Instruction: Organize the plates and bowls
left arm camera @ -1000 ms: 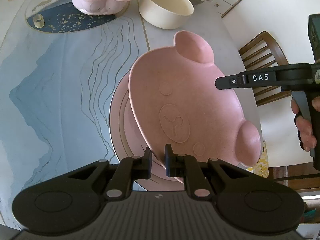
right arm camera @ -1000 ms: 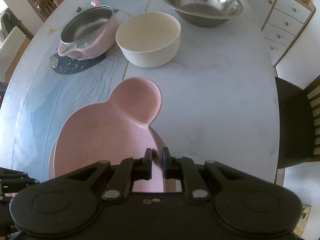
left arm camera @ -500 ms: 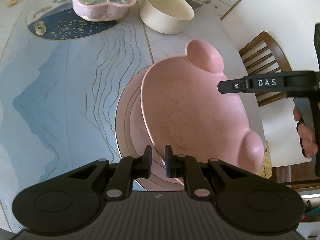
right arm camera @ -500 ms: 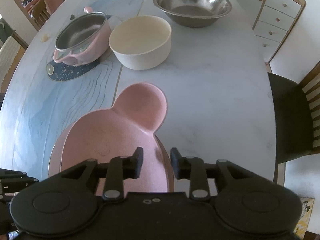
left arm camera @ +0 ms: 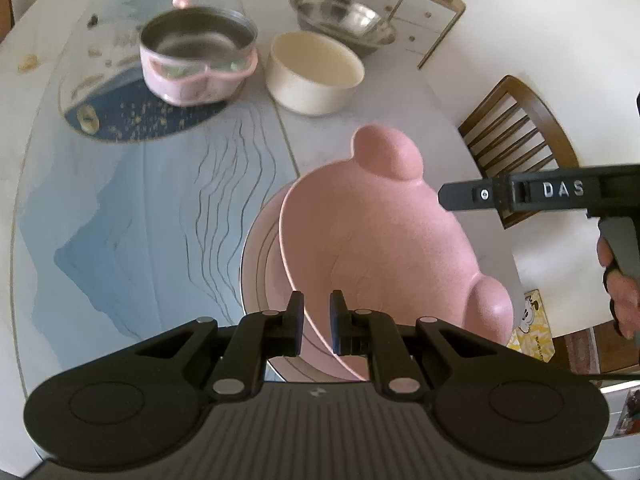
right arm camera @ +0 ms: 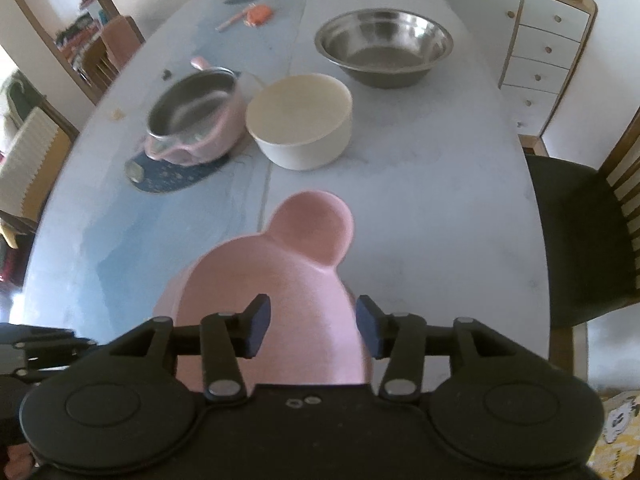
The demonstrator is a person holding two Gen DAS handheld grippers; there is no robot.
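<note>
A pink bear-shaped plate [left arm camera: 376, 240] with two round ears lies on a round pink plate [left arm camera: 260, 264] near the table's front edge. It also shows in the right wrist view [right arm camera: 288, 280]. My left gripper [left arm camera: 316, 320] stands at the bear plate's near rim with its jaws nearly together; a small gap shows and I cannot tell whether they pinch the rim. My right gripper [right arm camera: 312, 328] is open, its blue pads [right arm camera: 260, 320] apart on either side of the plate's near end. Its finger [left arm camera: 480, 196] shows from the side in the left wrist view.
A cream bowl [right arm camera: 300, 120], a pink pot with steel inside [right arm camera: 196, 116] on a dark blue mat [right arm camera: 176, 176], and a steel bowl [right arm camera: 384, 48] stand farther back. A wooden chair [right arm camera: 580, 240] is at the right table edge. White drawers [right arm camera: 540, 48] stand beyond.
My right gripper has opened wide and let go of the bear plate. Both cameras have pulled back and up, showing more of the table. The bear plate has settled onto the round plate.
</note>
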